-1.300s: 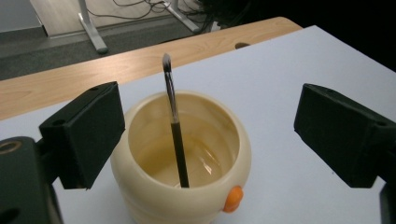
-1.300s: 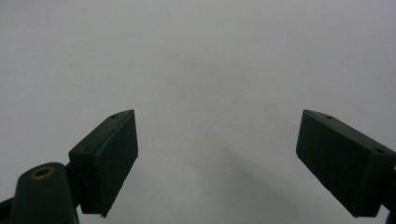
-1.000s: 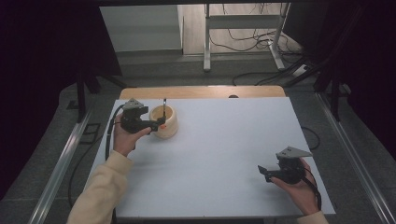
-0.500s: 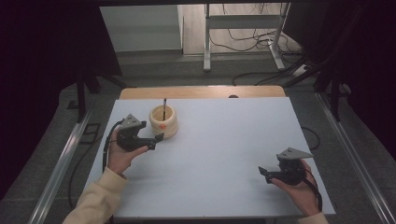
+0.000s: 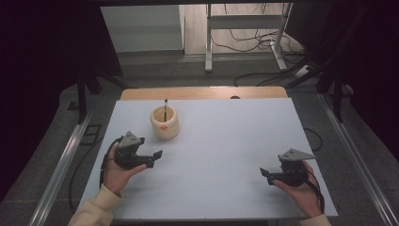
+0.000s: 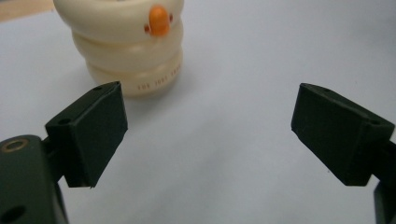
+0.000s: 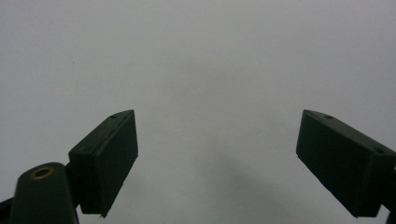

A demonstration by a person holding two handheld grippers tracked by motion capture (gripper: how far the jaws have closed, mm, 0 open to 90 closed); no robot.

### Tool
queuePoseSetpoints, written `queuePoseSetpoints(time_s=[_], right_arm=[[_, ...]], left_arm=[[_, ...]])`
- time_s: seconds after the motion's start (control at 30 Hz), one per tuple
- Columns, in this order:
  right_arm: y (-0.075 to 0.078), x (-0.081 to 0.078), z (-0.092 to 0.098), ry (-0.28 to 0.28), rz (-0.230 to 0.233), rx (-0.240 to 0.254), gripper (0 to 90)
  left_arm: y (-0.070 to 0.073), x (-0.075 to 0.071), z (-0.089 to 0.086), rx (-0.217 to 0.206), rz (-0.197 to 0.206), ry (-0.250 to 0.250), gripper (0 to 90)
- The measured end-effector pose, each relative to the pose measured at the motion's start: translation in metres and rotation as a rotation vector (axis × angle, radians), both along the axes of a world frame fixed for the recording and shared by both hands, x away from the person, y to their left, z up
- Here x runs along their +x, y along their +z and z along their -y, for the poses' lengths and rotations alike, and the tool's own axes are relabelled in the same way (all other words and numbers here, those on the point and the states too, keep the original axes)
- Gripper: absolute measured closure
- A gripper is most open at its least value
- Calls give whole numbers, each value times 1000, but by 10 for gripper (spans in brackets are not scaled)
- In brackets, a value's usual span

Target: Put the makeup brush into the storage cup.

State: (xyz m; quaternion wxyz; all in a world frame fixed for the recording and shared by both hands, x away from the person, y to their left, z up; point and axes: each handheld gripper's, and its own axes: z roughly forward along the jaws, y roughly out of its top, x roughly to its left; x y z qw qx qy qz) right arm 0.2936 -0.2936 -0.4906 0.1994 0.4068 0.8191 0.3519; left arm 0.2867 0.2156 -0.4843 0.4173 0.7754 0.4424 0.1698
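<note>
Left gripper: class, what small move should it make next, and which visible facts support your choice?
Probably rest in place. The left gripper is open and empty, apart from the cream ringed cup, where a dark stick stands upright. The right gripper is open over bare table, so nothing calls for a grasp.

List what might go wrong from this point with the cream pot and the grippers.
1. The pen stands upright in the cream pot; a knock from the open left gripper nearby might tip it.
2. The right gripper sits close to the table's near edge and might slip off.
</note>
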Motion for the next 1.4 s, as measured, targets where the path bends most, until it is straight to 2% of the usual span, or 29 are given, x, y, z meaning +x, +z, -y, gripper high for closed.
queuePoseSetpoints(time_s=[0.07,0.33,0.5,0.9,1.4], right_arm=[[-1,0,-1,8,2,-1,129],[-2,0,-3,22,5,-5,128],[-5,0,-5,37,11,-5,120],[-8,-2,-7,54,6,-11,119],[-7,-3,-5,65,18,0,116]], left_arm=[[-5,-9,-3,-20,-15,7,112],[-14,-29,-2,-11,-43,-7,110],[-21,-36,-1,-6,-61,-10,110],[-24,-43,-6,-8,-66,5,110],[-25,-37,-5,-14,-64,8,113]])
